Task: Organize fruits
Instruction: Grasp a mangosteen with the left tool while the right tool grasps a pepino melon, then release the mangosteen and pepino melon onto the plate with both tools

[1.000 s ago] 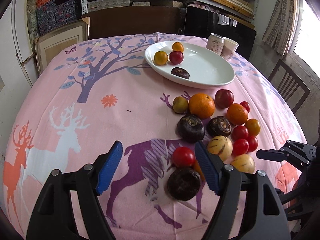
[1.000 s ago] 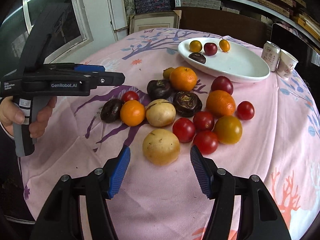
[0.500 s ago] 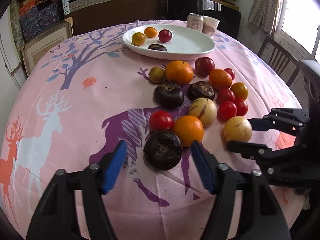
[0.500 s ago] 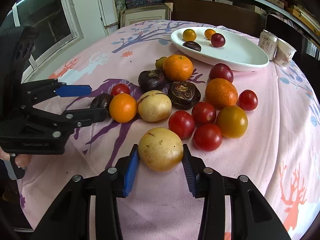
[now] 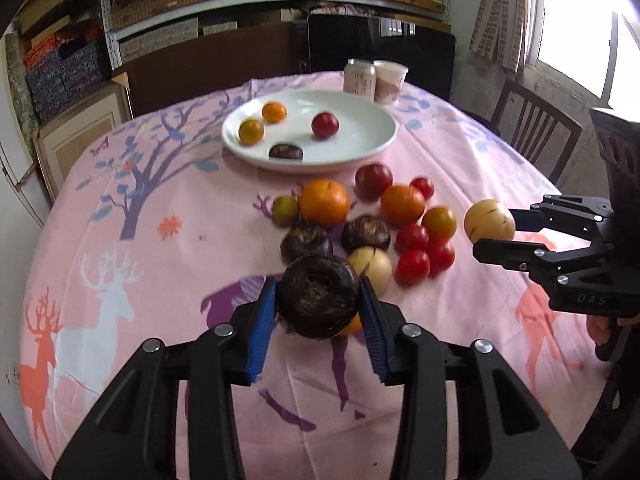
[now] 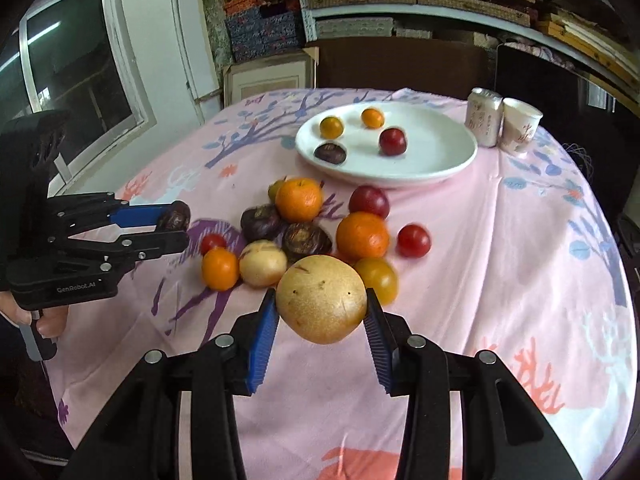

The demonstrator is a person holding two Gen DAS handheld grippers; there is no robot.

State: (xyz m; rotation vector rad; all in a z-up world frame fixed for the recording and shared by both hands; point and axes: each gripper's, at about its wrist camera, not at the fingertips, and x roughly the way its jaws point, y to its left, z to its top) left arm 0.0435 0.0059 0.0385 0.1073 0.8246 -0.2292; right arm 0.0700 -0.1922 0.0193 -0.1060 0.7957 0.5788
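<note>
Mid-transfer: left tongs (image 5: 319, 311) clamped on a dark brown fruit (image 5: 318, 298), right tongs (image 6: 321, 320) clamped on a pale yellow fruit (image 6: 321, 299), both lifted above the pile on the surface (image 6: 500, 264). Next, probably: carry forward over the white plate (image 6: 448, 168), already holding 4 small fruits, lower into bare spots, then release.

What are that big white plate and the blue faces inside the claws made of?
The white plate looks like glazed ceramic, smooth and glossy with soft reflections, though it could be melamine. The blue pads of the left claw look like ribbed rubber or soft plastic, matte with fine ridges; the right claw has the same.
</note>
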